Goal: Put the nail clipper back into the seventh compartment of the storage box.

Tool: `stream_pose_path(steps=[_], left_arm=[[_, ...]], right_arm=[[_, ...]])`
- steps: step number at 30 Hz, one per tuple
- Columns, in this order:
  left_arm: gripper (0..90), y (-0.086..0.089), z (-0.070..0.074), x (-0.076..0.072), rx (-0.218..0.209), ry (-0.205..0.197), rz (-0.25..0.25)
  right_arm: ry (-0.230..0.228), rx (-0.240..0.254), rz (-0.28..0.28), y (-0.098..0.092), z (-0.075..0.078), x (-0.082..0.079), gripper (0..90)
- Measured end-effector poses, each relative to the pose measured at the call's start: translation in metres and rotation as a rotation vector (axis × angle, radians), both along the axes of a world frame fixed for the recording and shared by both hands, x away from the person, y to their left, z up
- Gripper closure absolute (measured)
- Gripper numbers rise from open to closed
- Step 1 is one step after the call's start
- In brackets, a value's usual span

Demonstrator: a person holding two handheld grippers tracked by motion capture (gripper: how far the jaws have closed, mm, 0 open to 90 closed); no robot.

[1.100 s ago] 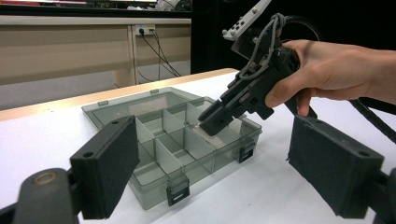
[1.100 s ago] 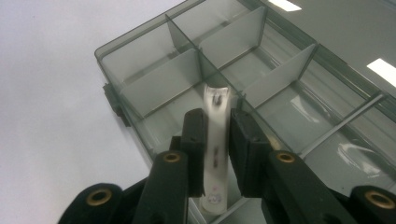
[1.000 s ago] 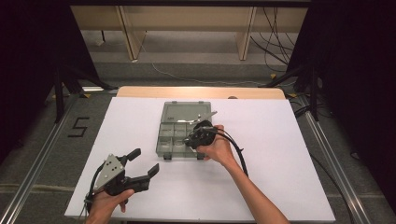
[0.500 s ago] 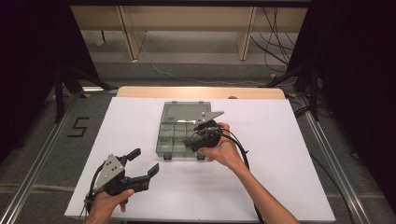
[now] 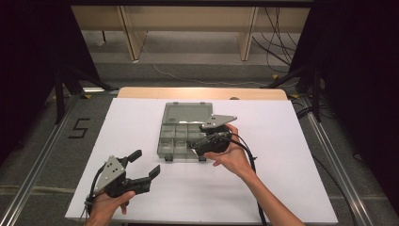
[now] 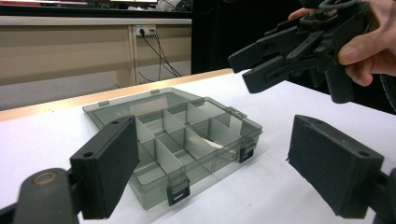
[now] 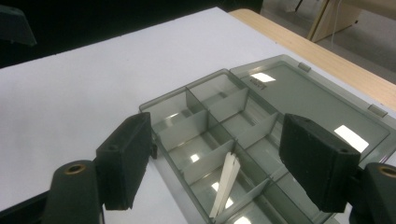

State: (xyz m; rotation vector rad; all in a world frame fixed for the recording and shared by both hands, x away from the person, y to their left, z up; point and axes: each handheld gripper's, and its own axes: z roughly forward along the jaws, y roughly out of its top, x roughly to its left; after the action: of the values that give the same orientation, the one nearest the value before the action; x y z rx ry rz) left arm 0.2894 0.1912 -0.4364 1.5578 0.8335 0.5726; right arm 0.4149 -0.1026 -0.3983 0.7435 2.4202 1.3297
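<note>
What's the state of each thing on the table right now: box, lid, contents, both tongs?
Organizer box: open, flat on the table.
Lid: folded back, lying flat behind the compartments.
White strip: inside a compartment, leaning on a divider.
Right tongs: open, nothing between them, just been opening, above the box.
Left tongs: open, nothing between them, away from the box.

The compartment box (image 5: 181, 136) is the reference landmark. Its lid lies flat behind it, so access from above is unobstructed. Upright dividers (image 7: 205, 123) restrict sideways travel inside the box. The right gripper (image 5: 200, 143) hovers over its right front corner, jaws just opened with nothing between them. The white table surface (image 5: 282, 155) left, right and in front of the box is free. The left gripper (image 5: 143, 167) occupies the area well in front-left.
</note>
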Motion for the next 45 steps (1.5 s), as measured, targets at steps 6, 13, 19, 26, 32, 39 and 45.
stream_pose_path(steps=[6,13,19,26,32,39,45], left_arm=[[15.6,0.0,0.0,0.0,-0.004,-0.004,-0.003],[15.6,0.0,0.001,0.0,-0.001,-0.002,-0.001],[15.6,0.0,0.001,0.0,-0.001,-0.001,0.0],[15.6,0.0,0.0,0.001,-0.005,-0.005,-0.004],[15.6,0.0,0.001,0.0,-0.002,-0.001,-0.001],[15.6,0.0,0.0,0.0,-0.002,-0.002,-0.002],[15.6,0.0,0.0,0.0,0.002,0.0,0.0]], right_arm=[[-0.017,0.015,-0.009,-0.006,0.005,-0.005,24.7],[-0.017,0.033,-0.008,-0.007,0.009,-0.01,22.4],[-0.037,0.042,-0.007,-0.01,0.012,-0.014,21.2],[-0.038,0.059,-0.003,-0.014,0.013,-0.019,20.7],[-0.046,0.076,-0.014,-0.019,0.012,-0.023,20.7],[-0.067,0.078,-0.003,-0.024,0.015,-0.029,18.6],[-0.08,0.086,-0.011,-0.029,0.016,-0.035,17.9]])
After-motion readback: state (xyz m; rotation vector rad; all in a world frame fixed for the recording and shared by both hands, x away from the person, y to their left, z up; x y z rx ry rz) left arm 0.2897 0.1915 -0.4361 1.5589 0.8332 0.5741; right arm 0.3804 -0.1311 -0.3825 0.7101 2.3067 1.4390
